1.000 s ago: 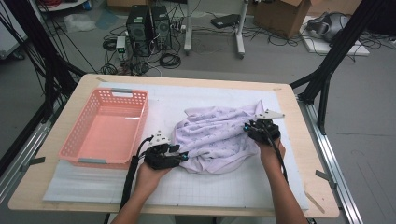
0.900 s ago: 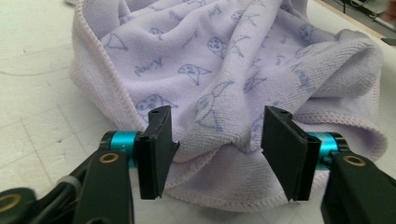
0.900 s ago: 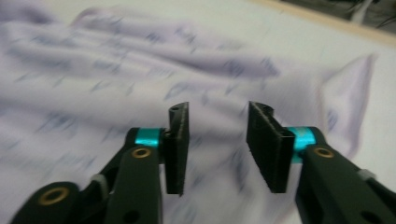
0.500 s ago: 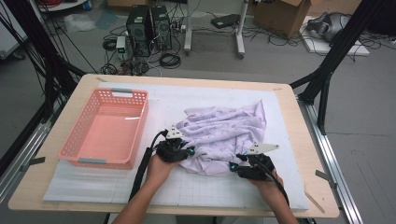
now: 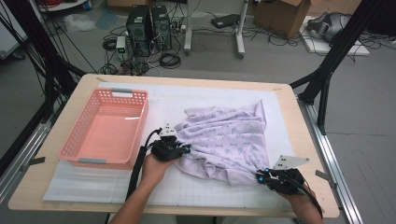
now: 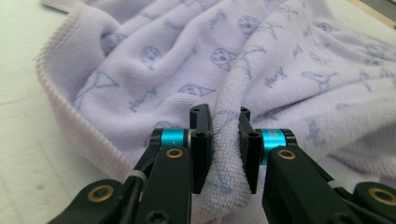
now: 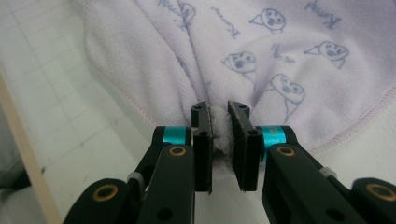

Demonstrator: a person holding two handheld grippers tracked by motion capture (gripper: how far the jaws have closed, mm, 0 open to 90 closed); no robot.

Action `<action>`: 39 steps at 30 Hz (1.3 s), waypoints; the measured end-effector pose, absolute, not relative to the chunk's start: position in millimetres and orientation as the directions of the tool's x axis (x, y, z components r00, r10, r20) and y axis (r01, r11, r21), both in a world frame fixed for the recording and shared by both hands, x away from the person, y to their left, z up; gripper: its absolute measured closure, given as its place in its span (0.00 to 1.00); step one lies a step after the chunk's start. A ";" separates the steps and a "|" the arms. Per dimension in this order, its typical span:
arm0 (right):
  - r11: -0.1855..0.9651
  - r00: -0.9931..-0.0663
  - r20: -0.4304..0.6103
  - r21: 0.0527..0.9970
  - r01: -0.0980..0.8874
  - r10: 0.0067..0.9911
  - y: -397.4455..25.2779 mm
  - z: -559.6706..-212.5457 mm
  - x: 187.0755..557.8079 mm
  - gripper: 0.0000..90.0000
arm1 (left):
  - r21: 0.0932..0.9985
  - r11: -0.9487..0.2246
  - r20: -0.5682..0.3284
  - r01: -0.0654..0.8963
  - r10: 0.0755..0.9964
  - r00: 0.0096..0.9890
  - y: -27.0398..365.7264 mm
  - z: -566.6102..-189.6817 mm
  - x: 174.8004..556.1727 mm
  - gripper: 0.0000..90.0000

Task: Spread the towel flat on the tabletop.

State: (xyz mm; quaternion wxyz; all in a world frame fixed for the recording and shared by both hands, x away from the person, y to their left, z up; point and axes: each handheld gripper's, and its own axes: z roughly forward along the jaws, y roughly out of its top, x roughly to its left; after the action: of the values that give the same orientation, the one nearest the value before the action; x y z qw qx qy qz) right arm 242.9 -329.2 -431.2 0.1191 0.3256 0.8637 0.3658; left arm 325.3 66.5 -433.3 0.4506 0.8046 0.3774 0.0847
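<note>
A lilac towel (image 5: 229, 137) printed with small blue animal faces lies rumpled on the white gridded mat (image 5: 187, 186), right of centre. My left gripper (image 5: 183, 148) is shut on a fold of the towel (image 6: 261, 60) at its left edge; the terry cloth bulges between the black jaws (image 6: 224, 149). My right gripper (image 5: 261, 176) is shut on the towel's near right corner (image 7: 261, 56), the pinched hem showing between its jaws (image 7: 220, 144). That corner is pulled out toward the table's front right.
A pink plastic basket (image 5: 79, 154) stands empty on the mat's left side, close to my left hand. The wooden table edge (image 5: 187, 209) runs along the front. Beyond the table, computer towers (image 5: 149, 23) and cables sit on the floor.
My right gripper has drawn the towel's corner from the far right toward the front right edge, spreading the cloth. My left gripper shifted slightly forward and right with its fold.
</note>
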 end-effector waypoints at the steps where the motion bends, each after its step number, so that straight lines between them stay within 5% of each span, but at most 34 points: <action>1: 0.523 -0.761 0.027 0.710 0.471 0.648 -331.5 -430.4 241.7 0.87 | 0.790 -0.322 -0.186 0.522 0.685 0.704 65.7 -432.8 323.8 0.87; 3: 0.513 -0.746 0.017 0.716 0.474 0.666 -334.4 -427.7 240.9 0.78 | 0.804 -0.290 -0.192 0.519 0.700 0.688 66.8 -430.7 323.4 0.80; 6: 0.455 -0.708 0.023 0.752 0.478 0.706 -339.0 -420.1 240.7 0.66 | 0.825 -0.191 -0.247 0.532 0.725 0.643 73.7 -424.6 325.3 0.57; 11: 0.334 -0.624 0.041 0.816 0.471 0.780 -348.9 -405.2 247.4 0.61 | 0.835 -0.161 -0.268 0.526 0.716 0.644 73.3 -417.4 331.4 0.50; 16: 0.307 -0.586 0.055 0.810 0.499 0.808 -343.7 -411.5 264.2 0.60 | 0.776 -0.296 -0.237 0.557 0.682 0.692 44.5 -431.6 337.9 0.42; 20: 0.312 -0.592 0.062 0.804 0.507 0.803 -334.4 -420.4 269.8 0.60 | 0.749 -0.400 -0.148 0.528 0.675 0.722 25.5 -440.6 337.6 0.48; 23: 0.335 -0.609 0.054 0.795 0.506 0.791 -329.1 -422.8 271.6 0.60 | 0.748 -0.476 -0.035 0.462 0.668 0.744 20.0 -441.3 337.1 0.86; 25: 0.341 -0.613 0.052 0.793 0.505 0.788 -327.0 -424.0 272.2 0.60 | 0.750 -0.463 -0.037 0.473 0.685 0.728 21.1 -438.3 343.8 0.91; 35: 0.344 -0.614 0.043 0.796 0.498 0.789 -320.5 -425.7 281.7 0.59 | 0.838 -0.279 -0.041 0.468 0.824 0.565 52.0 -424.5 377.4 0.91; 39: 0.370 -0.628 0.030 0.785 0.496 0.778 -311.2 -427.6 291.0 0.57 | 0.851 -0.210 -0.126 0.481 0.807 0.576 52.7 -424.5 371.1 0.60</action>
State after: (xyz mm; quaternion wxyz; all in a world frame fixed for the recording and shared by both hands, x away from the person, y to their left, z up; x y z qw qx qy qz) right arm 291.0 -311.2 -427.6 0.1759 0.3938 0.8088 0.3997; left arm 371.1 52.7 -424.5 0.4626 0.7577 0.4252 0.1763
